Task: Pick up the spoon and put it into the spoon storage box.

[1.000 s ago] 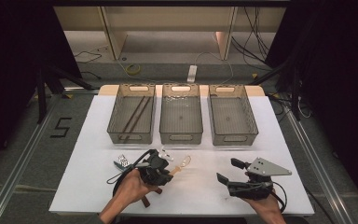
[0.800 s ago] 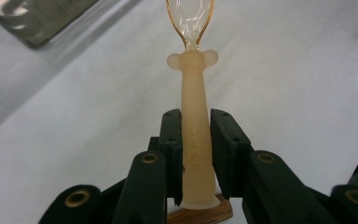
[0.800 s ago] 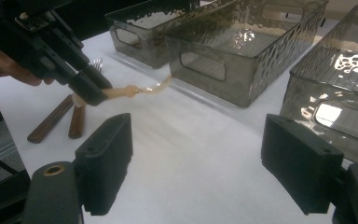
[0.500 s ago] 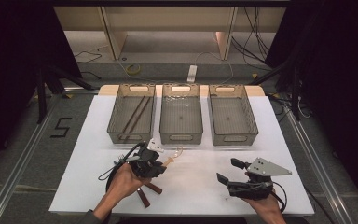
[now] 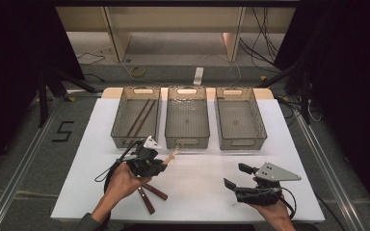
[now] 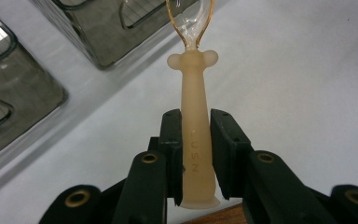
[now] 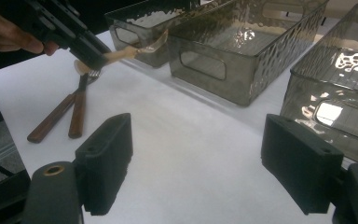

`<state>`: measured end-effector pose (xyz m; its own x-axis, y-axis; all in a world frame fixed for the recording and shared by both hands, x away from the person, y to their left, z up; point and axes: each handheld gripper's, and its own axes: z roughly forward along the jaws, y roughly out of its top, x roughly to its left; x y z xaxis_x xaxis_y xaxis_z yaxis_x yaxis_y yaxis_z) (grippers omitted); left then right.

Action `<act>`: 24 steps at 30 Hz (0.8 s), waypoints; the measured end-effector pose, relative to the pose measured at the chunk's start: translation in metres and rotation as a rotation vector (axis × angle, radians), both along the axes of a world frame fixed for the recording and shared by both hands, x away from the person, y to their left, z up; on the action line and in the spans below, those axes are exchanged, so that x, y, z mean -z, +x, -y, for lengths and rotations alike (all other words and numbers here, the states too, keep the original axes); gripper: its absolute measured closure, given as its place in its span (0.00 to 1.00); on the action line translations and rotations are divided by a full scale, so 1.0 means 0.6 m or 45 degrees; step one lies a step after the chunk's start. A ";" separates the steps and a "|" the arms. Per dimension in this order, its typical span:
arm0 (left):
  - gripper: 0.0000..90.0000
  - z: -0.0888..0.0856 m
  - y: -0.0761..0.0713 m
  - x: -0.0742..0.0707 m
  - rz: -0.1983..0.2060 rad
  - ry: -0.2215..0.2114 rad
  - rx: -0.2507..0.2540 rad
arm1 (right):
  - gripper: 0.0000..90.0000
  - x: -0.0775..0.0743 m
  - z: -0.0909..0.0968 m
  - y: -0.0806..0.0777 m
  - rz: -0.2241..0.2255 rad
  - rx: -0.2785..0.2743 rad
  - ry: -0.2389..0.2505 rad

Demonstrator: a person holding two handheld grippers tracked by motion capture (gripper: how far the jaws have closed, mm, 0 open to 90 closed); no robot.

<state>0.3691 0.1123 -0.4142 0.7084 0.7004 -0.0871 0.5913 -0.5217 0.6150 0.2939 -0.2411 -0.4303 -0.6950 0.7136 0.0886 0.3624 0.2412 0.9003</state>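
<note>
Your left gripper [image 5: 160,166] grips a pale spoon [image 6: 194,126] above the white table [image 5: 202,187], near the middle bin [image 5: 187,143].

In the left gripper view your 2 black jaws clamp the spoon's cream handle on both sides, and its clear amber bowl points toward the bins. From the high view the spoon tip hangs just short of the middle bin's front wall, off the table. The left bin [image 5: 125,139] holds 2 dark sticks [image 5: 141,117]; the right bin [image 5: 241,142] stands beside the middle one. 2 wooden-handled utensils [image 7: 63,114] lie on the table below your left hand [image 5: 120,180]. Your right gripper [image 5: 231,177] sits low at the table's near right, jaws wide apart with nothing between them.
</note>
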 end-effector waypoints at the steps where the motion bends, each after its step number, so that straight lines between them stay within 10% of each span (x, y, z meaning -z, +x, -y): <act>1: 0.83 -0.001 0.000 -0.002 0.004 -0.011 -0.005 | 0.28 0.000 0.000 0.000 -0.001 0.000 0.000; 24: 0.83 0.031 0.055 -0.058 0.108 -0.062 0.013 | 0.28 0.002 0.004 0.003 -0.011 0.020 0.008</act>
